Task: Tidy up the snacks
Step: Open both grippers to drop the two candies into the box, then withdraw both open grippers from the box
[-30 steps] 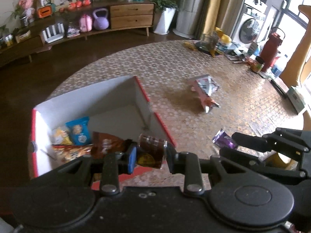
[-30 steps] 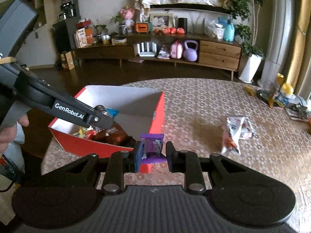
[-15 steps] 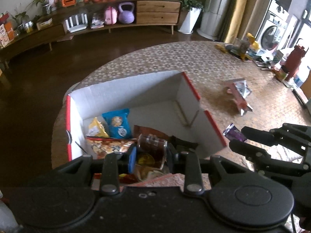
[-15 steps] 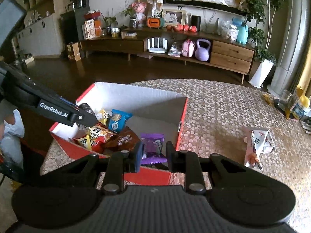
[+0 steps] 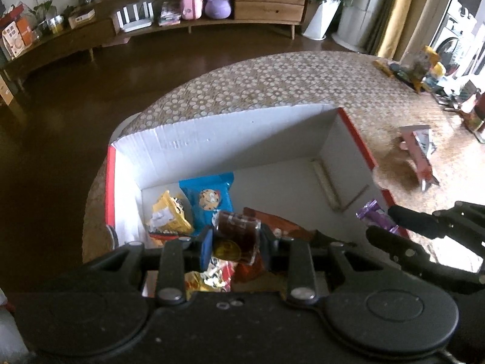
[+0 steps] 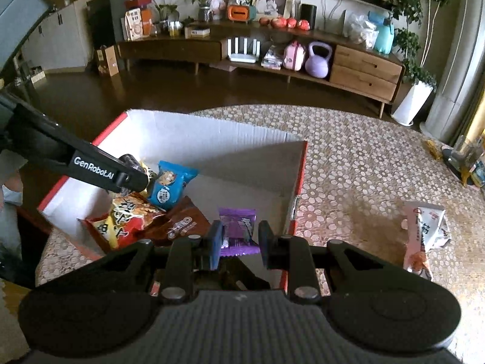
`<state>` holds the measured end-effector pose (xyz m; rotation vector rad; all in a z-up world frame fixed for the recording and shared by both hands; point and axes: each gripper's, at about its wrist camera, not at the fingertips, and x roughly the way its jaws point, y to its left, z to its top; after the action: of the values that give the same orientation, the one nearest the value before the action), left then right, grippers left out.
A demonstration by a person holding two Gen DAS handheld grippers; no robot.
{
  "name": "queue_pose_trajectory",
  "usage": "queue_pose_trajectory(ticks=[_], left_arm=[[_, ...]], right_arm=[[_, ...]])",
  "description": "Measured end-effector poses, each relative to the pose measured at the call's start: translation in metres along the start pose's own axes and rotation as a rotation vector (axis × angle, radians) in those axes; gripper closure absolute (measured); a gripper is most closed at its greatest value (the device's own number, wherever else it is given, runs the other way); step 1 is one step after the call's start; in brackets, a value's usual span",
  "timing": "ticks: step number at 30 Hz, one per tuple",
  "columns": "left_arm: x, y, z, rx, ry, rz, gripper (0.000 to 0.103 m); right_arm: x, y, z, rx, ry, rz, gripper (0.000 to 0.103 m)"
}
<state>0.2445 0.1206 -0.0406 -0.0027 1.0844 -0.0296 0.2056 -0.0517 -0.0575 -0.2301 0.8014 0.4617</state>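
Both of your grippers had travelled from beside the box to above its open interior since the earlier frame, each carrying its snack along.

Item 1, left gripper [image 5: 235, 244]: fingers pinched on a small clear-wrapped brown snack [image 5: 238, 236], held by its two side faces and suspended over the packets at the near-left end of the box. Judged light and fairly stiff, with a glossy film that could slip; the pinch across its middle looked sound.

Item 2, right gripper [image 6: 239, 239]: fingers closed on a purple wrapped snack [image 6: 238, 230], gripped across its lower half with the crimped bottom edge below the pads, hanging just inside the right wall of the box. Judged very light, with soft crinkly foil; a hold across the filled body, not the flat seal, would suit it best.

Item 3, red box with white inside [image 6: 212, 139]: on the bench [image 6: 363, 157], already holding a blue cookie packet [image 6: 169, 185], a yellow packet [image 5: 168, 215], a red-and-yellow noodle-type bag [image 6: 127, 215] and a brown packet [image 6: 182, 224]. All judged soft pouches, crushable if you dropped something on them hard.

Item 4, pink-and-white packet [image 6: 424, 230]: lying loose on the bench, well apart from the box to its right, not yet stowed. Flat and limp by appearance; best taken across its width near the middle.
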Motion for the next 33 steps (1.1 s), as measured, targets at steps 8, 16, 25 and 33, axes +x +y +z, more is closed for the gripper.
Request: queue_pose_trajectory(ticks=[8,16,25,33], left_arm=[[0.032,0.009,0.013,-0.028,0.033,0.014,0.075],[0.058,0.007,0.013,-0.034,0.072,0.012,0.074],[0.071,0.008,0.011,-0.044,0.103,0.026,0.073],[0.069,0.008,0.009,-0.056,0.095,0.024,0.066]], right_arm=[[0.031,0.001,-0.001,-0.011,0.058,-0.007,0.078],[0.044,0.001,-0.005,-0.018,0.103,0.005,0.078],[0.046,0.005,-0.006,-0.017,0.104,0.012,0.078],[0.042,0.005,-0.007,0.002,0.103,0.027,0.078]])
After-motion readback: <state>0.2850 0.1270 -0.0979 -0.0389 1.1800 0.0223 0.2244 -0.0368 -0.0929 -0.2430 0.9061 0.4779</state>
